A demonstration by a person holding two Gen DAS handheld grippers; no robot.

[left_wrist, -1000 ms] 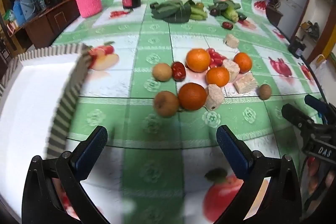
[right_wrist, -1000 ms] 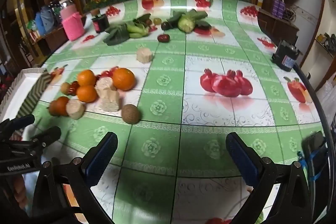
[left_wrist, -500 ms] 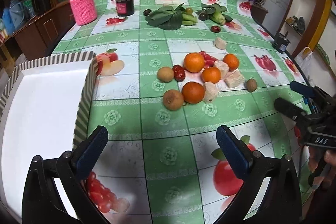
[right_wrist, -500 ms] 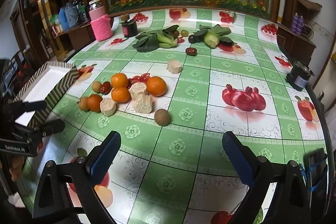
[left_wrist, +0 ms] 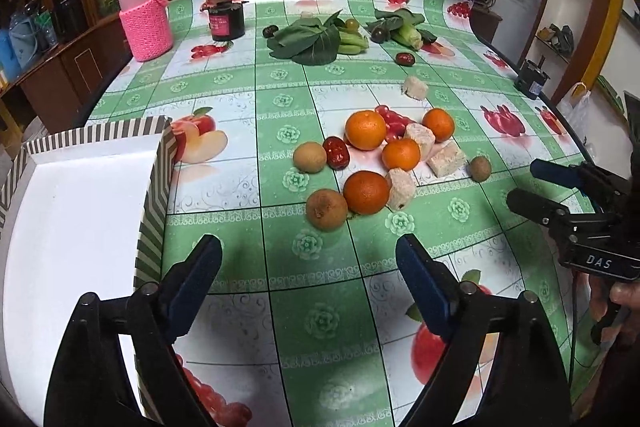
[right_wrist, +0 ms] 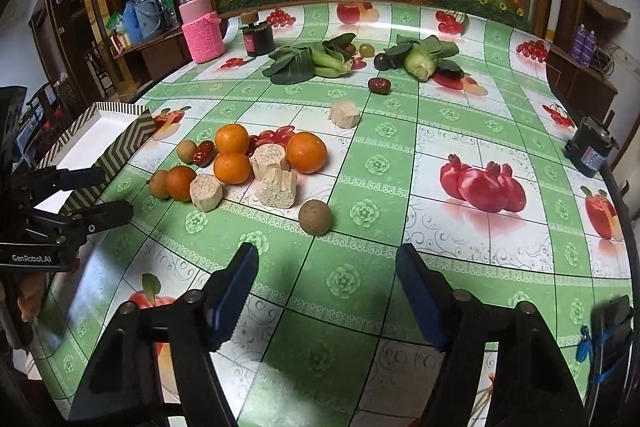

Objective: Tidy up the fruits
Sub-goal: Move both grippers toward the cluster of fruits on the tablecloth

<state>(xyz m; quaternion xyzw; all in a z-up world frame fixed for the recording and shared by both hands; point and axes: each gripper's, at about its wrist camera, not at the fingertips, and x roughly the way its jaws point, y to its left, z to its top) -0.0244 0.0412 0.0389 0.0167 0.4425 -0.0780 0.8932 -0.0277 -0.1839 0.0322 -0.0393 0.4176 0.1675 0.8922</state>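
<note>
Green-checked surface (left_wrist: 280, 99) lying bare between both claws and the fruit; striped white box (left_wrist: 80, 195) sitting at its left edge. Oranges (left_wrist: 366, 129), brown fruits and pale chunks (right_wrist: 276, 183) clustered mid-surface, greens (left_wrist: 308, 41) beyond. Left claw (left_wrist: 308, 267) and right claw (right_wrist: 326, 277) just closing partway, gaping, gripping nothing.

Indoor light moderate, even, from above; glossy tablecloth (left_wrist: 280, 327) throws soft white glare along far edge and pale sheen mid-table. White tray floor (left_wrist: 80, 227) near blown out. Soft shadows under oranges (right_wrist: 307, 152) and beneath gripper fingers (right_wrist: 232, 291). Both views sharp at centre, no motion blur. Strong fisheye bending: table edge curves, corners vignette black, dark room behind underexposed
</note>
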